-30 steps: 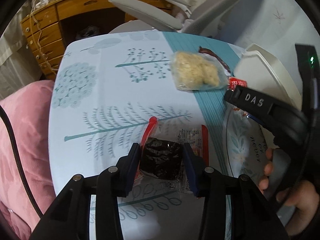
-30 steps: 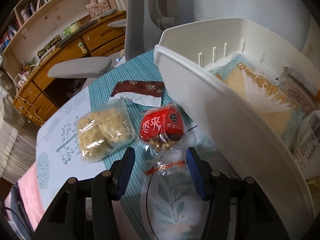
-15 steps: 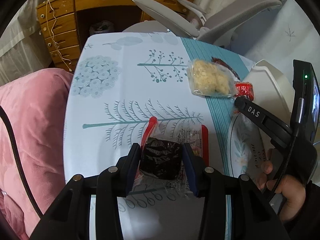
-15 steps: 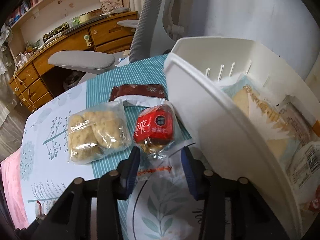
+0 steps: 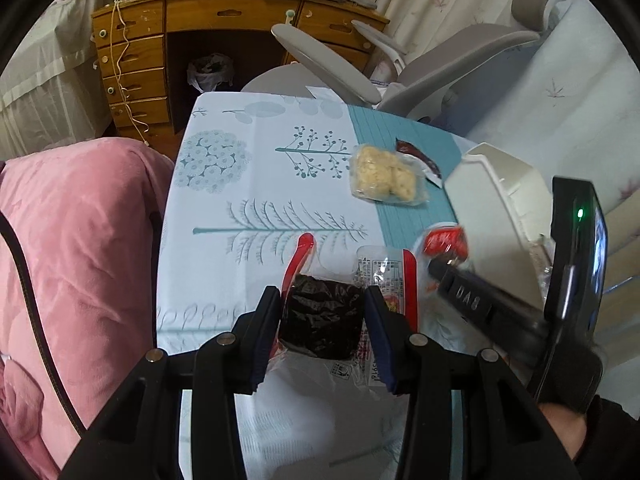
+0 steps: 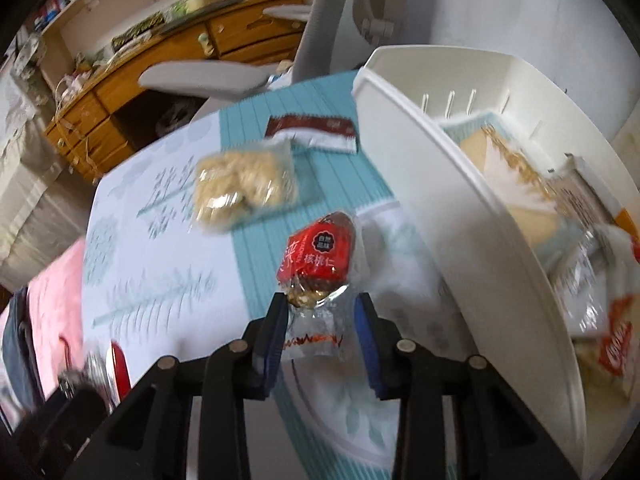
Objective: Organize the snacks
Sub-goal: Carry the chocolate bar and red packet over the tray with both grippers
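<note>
My left gripper (image 5: 322, 300) is shut on a dark block snack (image 5: 320, 320) in a clear wrapper with red edges, held a little above the tablecloth (image 5: 260, 184). In the right wrist view, my right gripper (image 6: 320, 304) is closing its jaws on the clear tail of a red walnut snack packet (image 6: 316, 252), and the packet hangs off the table with it. That red packet (image 5: 444, 240) also shows, blurred, in the left wrist view. The white basket (image 6: 440, 200) stands just right of it, with several packets inside.
A clear bag of puffed rice cakes (image 6: 244, 188) and a brown-and-white packet (image 6: 312, 132) lie on the teal stripe of the cloth. A pink blanket (image 5: 80, 240) lies left of the table. A grey office chair (image 5: 440, 68) and a wooden desk (image 5: 160, 40) stand behind.
The right jaws narrowed around the red packet's tail and raised it off the table. The left gripper rose with the dark snack, so more of the table and room shows.
</note>
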